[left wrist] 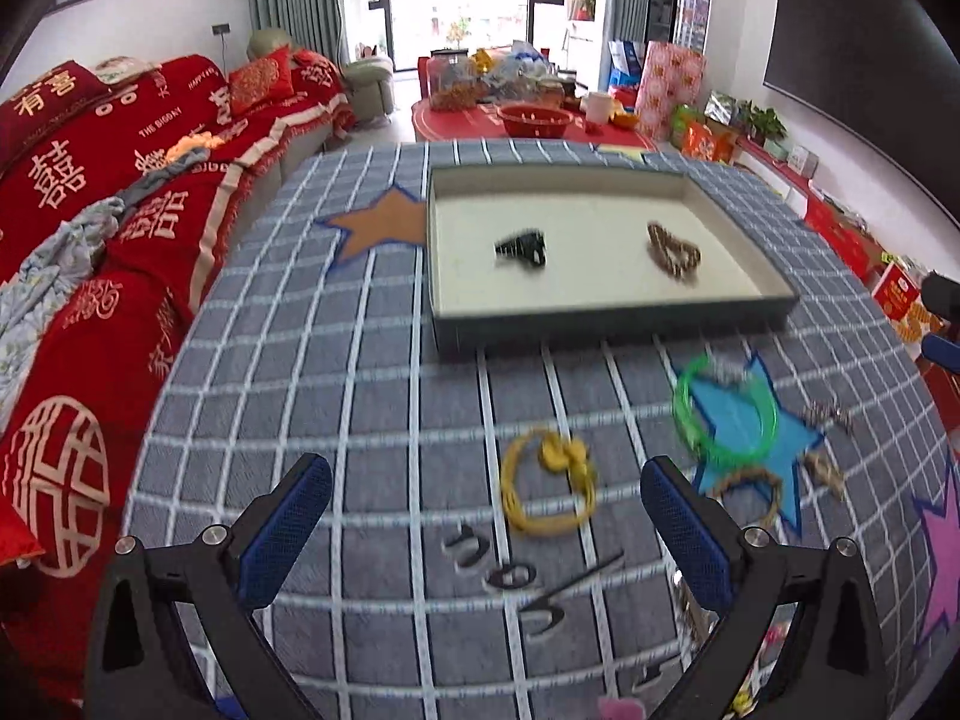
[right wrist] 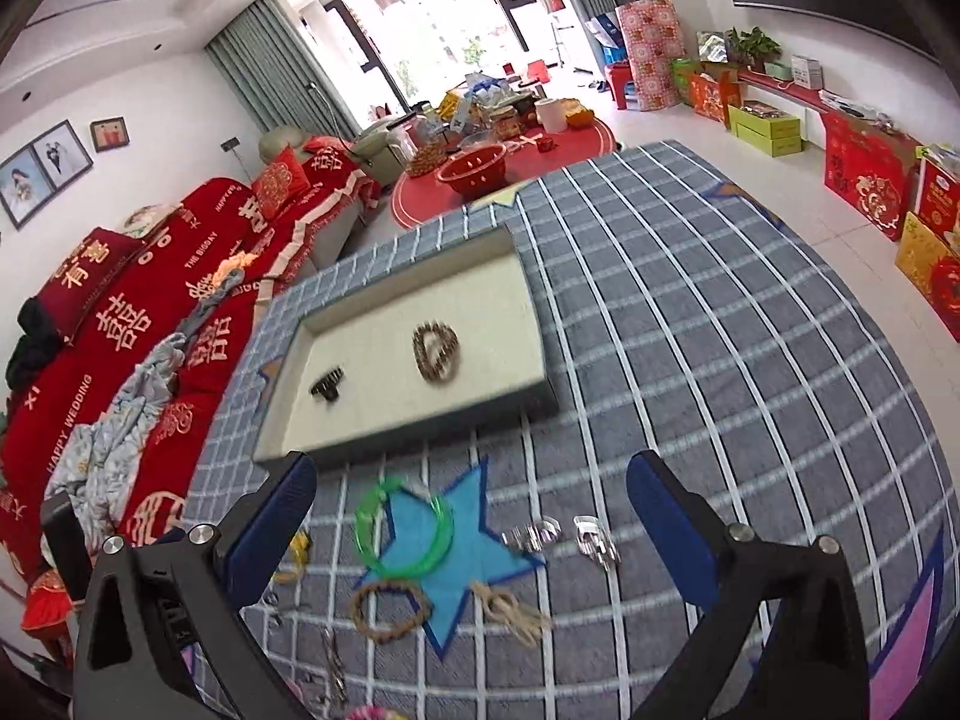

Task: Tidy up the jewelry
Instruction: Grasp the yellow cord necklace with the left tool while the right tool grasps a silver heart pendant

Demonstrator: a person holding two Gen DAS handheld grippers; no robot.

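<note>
A shallow cream-lined tray [left wrist: 612, 315] [right wrist: 396, 447] sits on the checked tablecloth. It holds a black hair clip [left wrist: 523, 248] [right wrist: 327, 387] and a brown bead bracelet [left wrist: 675, 253] [right wrist: 436, 354]. In front of it lie a green bangle [left wrist: 723, 414] [right wrist: 402, 525], a yellow hair tie [left wrist: 549, 489], a woven brown ring [left wrist: 750, 492] [right wrist: 390, 609], a beige knotted cord [right wrist: 510, 606], silver clips [right wrist: 564, 534] and dark hairpins [left wrist: 516, 576]. My left gripper [left wrist: 486, 522] is open and empty above the yellow tie. My right gripper [right wrist: 471, 522] is open and empty above the green bangle.
A red-covered sofa [left wrist: 90, 228] runs along the table's left side. A low red table [left wrist: 528, 120] with a red bowl and clutter stands behind. Red gift boxes [right wrist: 870, 180] line the right wall. The other gripper's edge [left wrist: 942, 312] shows at the right.
</note>
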